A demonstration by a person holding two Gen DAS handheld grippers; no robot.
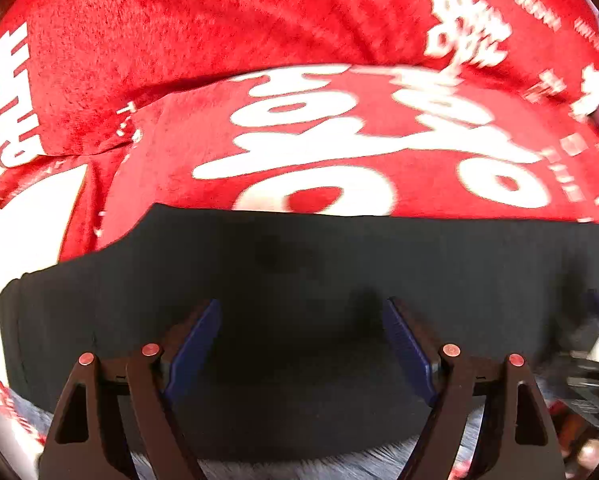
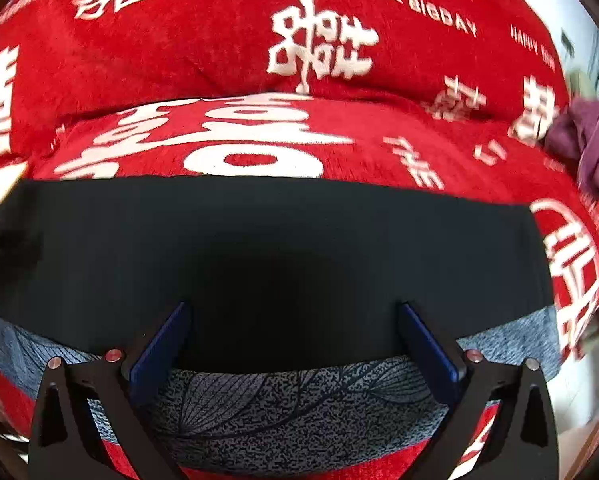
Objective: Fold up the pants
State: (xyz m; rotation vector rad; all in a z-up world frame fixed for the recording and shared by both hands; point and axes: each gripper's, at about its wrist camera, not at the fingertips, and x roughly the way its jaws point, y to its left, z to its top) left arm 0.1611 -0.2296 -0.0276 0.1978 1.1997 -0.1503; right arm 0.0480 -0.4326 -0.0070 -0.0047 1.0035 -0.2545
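In the left wrist view, the left tongs (image 1: 301, 344) stood wide apart above the black pants (image 1: 299, 272), which lay flat on a red blanket (image 1: 219, 40), long axis running left to right. In the right wrist view, the right tongs (image 2: 295, 340) were also apart, over the near edge of the pants (image 2: 279, 240), beside a grey patterned cloth (image 2: 291, 404). A purple cloth (image 2: 591, 140) lay far right.

The left gripper (image 1: 301, 320) is hovering with its blue-padded fingers (image 1: 195, 344) spread wide apart over the dark pants (image 1: 299, 264), nothing lying between them. The pants are lying flat across a red blanket (image 1: 179, 40) printed with large white characters, their far edge running straight across the view. A grey patterned cloth (image 1: 339, 466) is showing beneath their near edge.
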